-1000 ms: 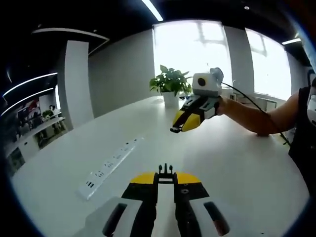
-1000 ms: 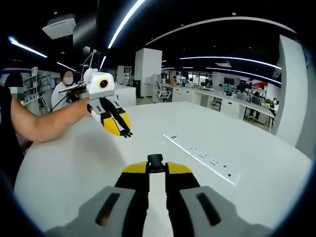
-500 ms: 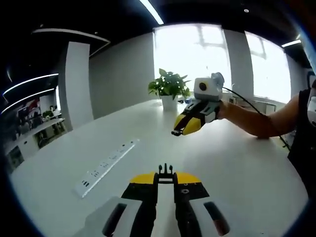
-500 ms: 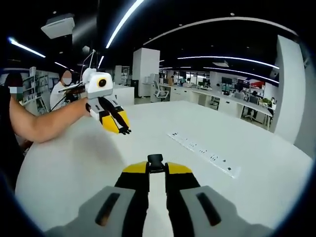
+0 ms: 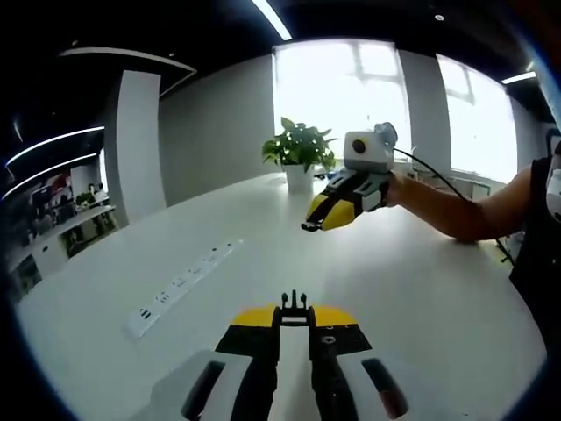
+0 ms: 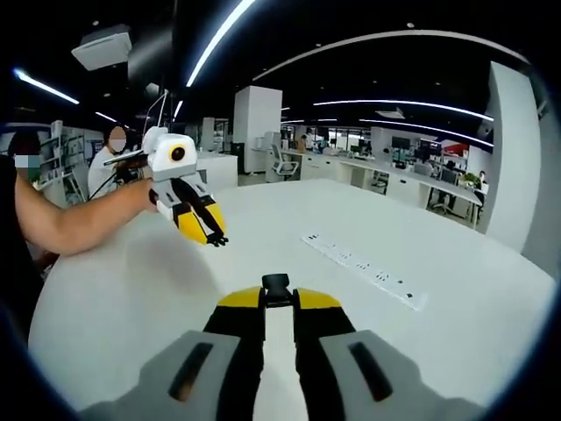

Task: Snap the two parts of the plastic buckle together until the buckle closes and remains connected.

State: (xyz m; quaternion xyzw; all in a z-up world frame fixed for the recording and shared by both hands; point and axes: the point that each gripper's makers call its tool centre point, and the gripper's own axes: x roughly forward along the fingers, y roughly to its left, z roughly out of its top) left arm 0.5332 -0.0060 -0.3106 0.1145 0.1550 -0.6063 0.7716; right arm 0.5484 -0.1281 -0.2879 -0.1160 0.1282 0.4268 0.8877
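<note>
2 black plastic buckle halves sit apart above the white table [image 5: 421, 289]: the pronged half [image 5: 294, 303] pinched in the left gripper [image 5: 294, 317], the socket half [image 6: 276, 282] pinched in the right gripper [image 6: 277, 298]. Beyond both, a long white power strip [image 6: 364, 270] lies on that table.

White table [image 5: 421, 289] open between claws; power strip [image 5: 180, 285] off to side, plant [image 5: 300, 151] at far edge.
</note>
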